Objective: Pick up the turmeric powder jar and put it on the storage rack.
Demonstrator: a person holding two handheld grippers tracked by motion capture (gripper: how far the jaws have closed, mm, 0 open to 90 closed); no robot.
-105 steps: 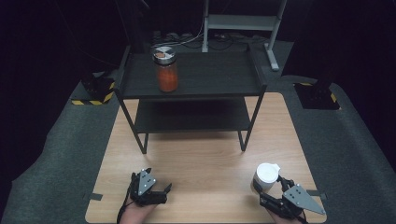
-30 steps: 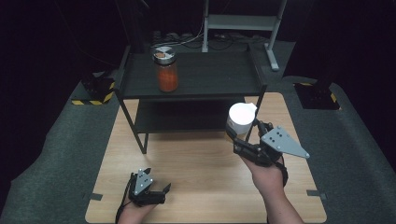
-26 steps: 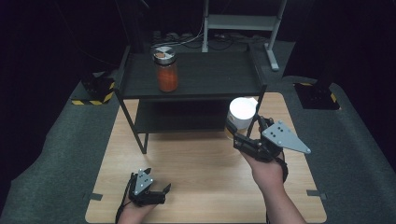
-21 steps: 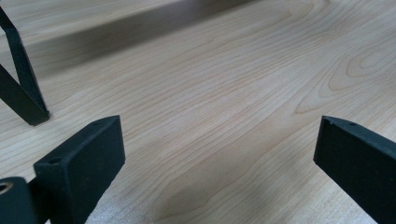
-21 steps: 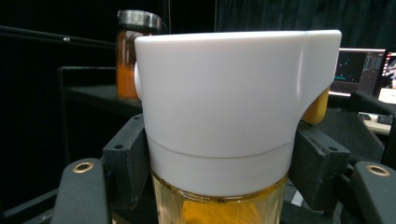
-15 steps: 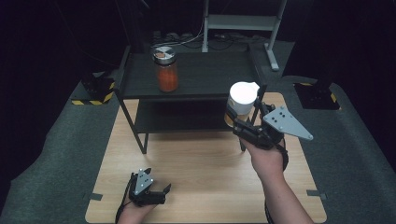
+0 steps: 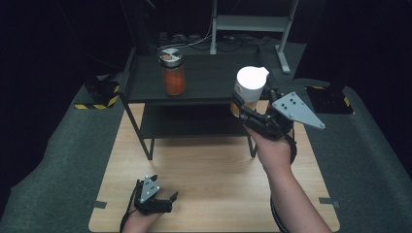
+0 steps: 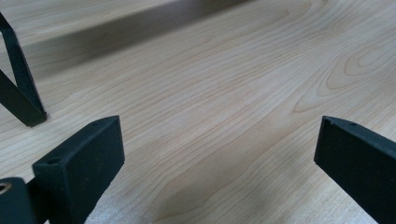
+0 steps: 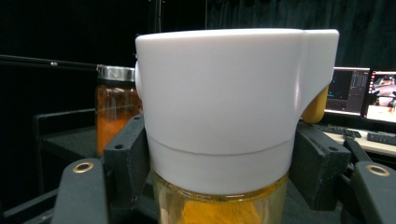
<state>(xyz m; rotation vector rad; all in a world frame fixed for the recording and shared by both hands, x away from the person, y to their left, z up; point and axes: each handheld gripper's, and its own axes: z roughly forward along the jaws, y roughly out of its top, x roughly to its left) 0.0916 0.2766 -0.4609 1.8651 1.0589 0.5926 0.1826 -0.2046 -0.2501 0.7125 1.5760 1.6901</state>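
Here the right gripper (image 7: 245,104) is clamped on a clear jar with a white flip-top lid (image 7: 250,83), its two black jaws pressing the jar's sides just under the lid. In the right gripper view the jar (image 9: 224,121) stands upright between the jaws, with yellow-orange contents showing through the glass below the white cap. Taking the black two-tier shelf (image 7: 204,82) as the landmark: the held jar is in the air at the shelf's front right corner, about level with the top tier, and the person's right hand (image 7: 273,148) and forearm reach up to it from the near side. On the shelf's top tier, toward its left end, stands a second jar with a metal lid (image 7: 172,72), filled with something orange-red; it is well apart from the held jar. In the right gripper view this second jar (image 9: 114,109) appears behind and to the left of the held one.

The left gripper (image 7: 163,201) rests low on the wooden table (image 7: 214,165), well in front of the shelf and toward its left leg. Its jaws stand wide apart with nothing between them; the left gripper view shows bare wood grain between them, and one of the shelf's black legs (image 8: 18,95) at the left.
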